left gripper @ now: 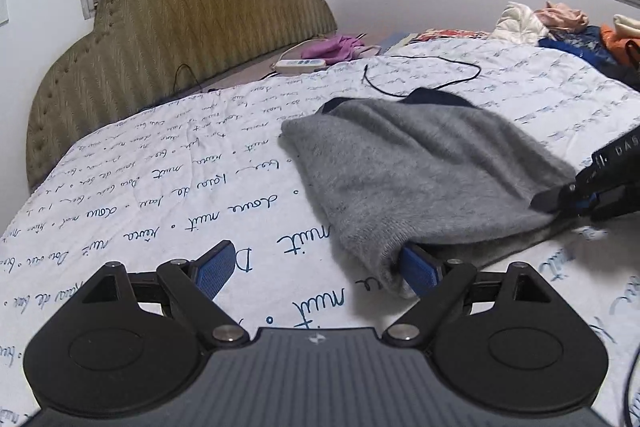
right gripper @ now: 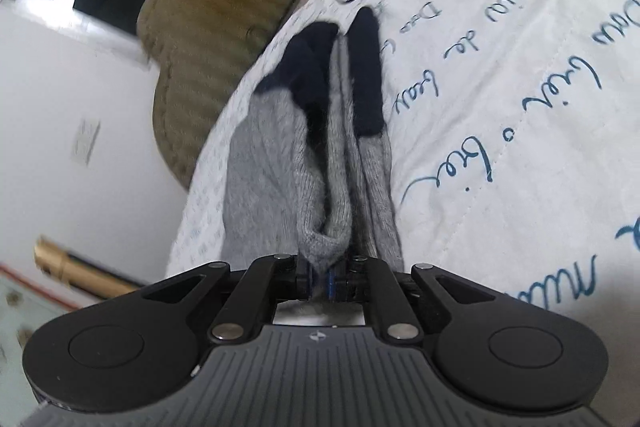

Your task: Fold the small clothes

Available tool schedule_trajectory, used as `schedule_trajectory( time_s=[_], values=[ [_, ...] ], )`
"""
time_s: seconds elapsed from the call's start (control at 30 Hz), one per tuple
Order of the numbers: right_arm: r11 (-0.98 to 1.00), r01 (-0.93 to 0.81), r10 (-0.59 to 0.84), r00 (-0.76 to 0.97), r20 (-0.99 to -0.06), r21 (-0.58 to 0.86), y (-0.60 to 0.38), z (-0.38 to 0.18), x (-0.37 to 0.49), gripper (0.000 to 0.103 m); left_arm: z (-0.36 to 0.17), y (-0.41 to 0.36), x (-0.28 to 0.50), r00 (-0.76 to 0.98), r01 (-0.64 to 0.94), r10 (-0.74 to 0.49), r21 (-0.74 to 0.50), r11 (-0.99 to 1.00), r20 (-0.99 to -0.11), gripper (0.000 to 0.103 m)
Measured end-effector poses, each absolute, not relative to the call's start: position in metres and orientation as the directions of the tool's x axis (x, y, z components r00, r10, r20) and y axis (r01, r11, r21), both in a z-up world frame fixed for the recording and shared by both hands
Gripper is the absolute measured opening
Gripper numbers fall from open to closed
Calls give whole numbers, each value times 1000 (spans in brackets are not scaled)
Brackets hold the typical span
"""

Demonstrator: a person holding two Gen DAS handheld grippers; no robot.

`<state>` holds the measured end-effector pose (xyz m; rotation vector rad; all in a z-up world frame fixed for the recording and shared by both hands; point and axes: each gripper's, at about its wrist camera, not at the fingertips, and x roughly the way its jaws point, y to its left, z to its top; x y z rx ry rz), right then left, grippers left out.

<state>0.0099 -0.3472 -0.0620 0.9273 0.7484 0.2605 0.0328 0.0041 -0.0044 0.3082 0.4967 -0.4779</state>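
A grey fuzzy garment [left gripper: 416,171] with dark navy trim lies folded over on the white quilt with blue script [left gripper: 160,195]. My left gripper [left gripper: 320,263] is open at the garment's near corner; its right finger [left gripper: 420,269] is tucked under the grey edge and its left finger [left gripper: 216,267] rests on bare quilt. My right gripper [right gripper: 324,279] is shut on a fold of the grey garment [right gripper: 320,179] and also shows at the right edge of the left wrist view [left gripper: 560,199], pinching the garment's right edge.
A tan padded headboard [left gripper: 180,27] stands behind the bed. A black cable [left gripper: 424,75], a white power strip [left gripper: 300,65] and a purple cloth [left gripper: 340,49] lie near it. A pile of clothes [left gripper: 560,27] sits at the far right.
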Motion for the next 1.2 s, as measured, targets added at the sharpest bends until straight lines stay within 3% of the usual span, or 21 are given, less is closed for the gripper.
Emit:
schedule_trajectory(
  time_s=[0.17,0.4,0.47,0.6,0.7,0.8,1.0,1.1,1.2],
  values=[
    [704,26,482,716,-505,710,-362,-34,-7,29,15,13,30,774,506,-381,132,852,-505,89],
    [800,68,294,822,-488,596,-380,9,55,32,28,-31,65,644,599,-566,-121,791,-515,89],
    [795,63,303,820,-485,603,-379,9,89,33,19,-53,70,623,624,-581,-115,773,-524,89],
    [777,86,333,785,-523,624,-375,-6,150,51,-6,-78,69,588,665,-563,-49,745,-580,89],
    [772,82,366,752,-548,630,-367,-20,176,51,-24,-77,64,589,672,-525,13,740,-614,89],
    [789,112,336,745,-576,604,-362,-26,184,13,-32,-66,63,590,668,-509,26,743,-627,89],
    [821,146,243,786,-568,552,-364,-26,168,12,-31,-60,61,591,663,-509,16,749,-626,93],
    [822,167,222,787,-576,545,-363,-23,159,30,-27,-60,60,592,660,-515,6,751,-619,93],
    [835,150,206,807,-554,529,-362,-12,137,37,-25,-57,60,590,650,-516,-13,760,-621,93]
  ],
)
